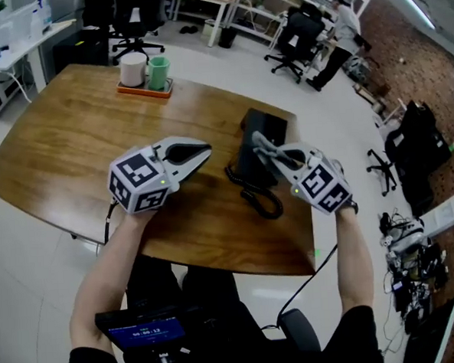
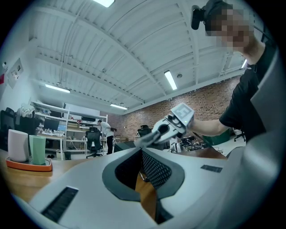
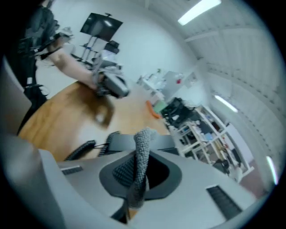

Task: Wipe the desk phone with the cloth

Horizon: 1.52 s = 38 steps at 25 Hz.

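Left: your forearm comes up from the near edge of the table [image 1: 71,148]. Your left gripper [image 1: 204,152] lies about level and points right, its jaws drawn together on nothing, just left of the desk phone [image 1: 256,130].

Centre: the phone is black and sits on the table's right part, with its coiled cord [image 1: 265,203] on the near side.

Right: your forearm reaches straight out. Your right gripper [image 1: 260,144] points far-left over the phone, its jaws pinching the grey cloth [image 3: 139,161]. Contact between cloth and phone cannot be told.
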Motion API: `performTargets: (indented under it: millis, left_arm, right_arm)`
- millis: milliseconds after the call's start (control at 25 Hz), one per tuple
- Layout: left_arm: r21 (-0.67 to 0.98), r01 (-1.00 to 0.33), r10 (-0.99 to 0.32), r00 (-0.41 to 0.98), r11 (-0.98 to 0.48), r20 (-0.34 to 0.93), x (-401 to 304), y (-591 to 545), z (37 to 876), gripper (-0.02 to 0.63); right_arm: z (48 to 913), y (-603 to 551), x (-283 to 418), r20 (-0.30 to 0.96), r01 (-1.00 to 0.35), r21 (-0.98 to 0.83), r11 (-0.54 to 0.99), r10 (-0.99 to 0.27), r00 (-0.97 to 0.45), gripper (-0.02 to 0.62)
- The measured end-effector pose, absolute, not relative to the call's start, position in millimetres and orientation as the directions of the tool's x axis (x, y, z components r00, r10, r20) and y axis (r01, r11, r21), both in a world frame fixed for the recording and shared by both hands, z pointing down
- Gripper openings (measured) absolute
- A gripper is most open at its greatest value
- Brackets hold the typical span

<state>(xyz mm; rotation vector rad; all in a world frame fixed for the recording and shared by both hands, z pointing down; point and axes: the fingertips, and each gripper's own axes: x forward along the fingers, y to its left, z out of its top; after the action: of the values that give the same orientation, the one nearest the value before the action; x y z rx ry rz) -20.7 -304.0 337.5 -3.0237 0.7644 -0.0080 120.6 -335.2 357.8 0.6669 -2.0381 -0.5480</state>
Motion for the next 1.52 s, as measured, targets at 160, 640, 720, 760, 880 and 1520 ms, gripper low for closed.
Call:
performTargets:
  millis: [160, 640, 720, 760, 880, 1520]
  left_arm:
    - [-0.021, -0.477, -0.477, 0.879, -0.878, -0.009, -9.1, -311.4, 342.9, 0.0]
    - [-0.028, -0.474, -0.474, 0.88, -0.88, -0.002, -3.6, -310.9, 339.2, 0.0]
    - [-0.031, -0.473, -0.473, 0.881, -0.881, -0.002, -3.5, -311.1, 339.0, 0.0]
    - [-0.033, -0.471, -0.471, 0.882, -0.882, 0.0, -3.4, -311.1, 339.2, 0.0]
    - [-0.041, -0.467, -0.467, 0.884, -0.883, 0.007, -2.7, -309.8, 339.8, 0.0]
    - [-0.04, -0.466, -0.466, 0.885, -0.884, 0.01, 0.4, -310.1, 340.2, 0.0]
  right_arm:
    - [324.8, -421.7, 156.0, 0.443, -0.515, 0.633, 0.577, -0.817, -0.37, 0.025]
    - [387.9, -378.0, 136.8, 0.647, -0.295, 0.587, 0.754, -0.656, -0.389, 0.025]
    - [406.9, -336.4, 129.3, 0.701, -0.16, 0.582, 0.798, -0.591, -0.399, 0.025]
    - [415.0, -316.1, 126.2, 0.73, -0.082, 0.575, 0.814, -0.556, -0.399, 0.025]
    - [420.3, -285.9, 124.2, 0.777, 0.065, 0.558, 0.827, -0.493, -0.391, 0.025]
    - [364.5, -421.5, 165.4, 0.51, -0.447, 0.65, 0.614, -0.789, -0.342, 0.025]
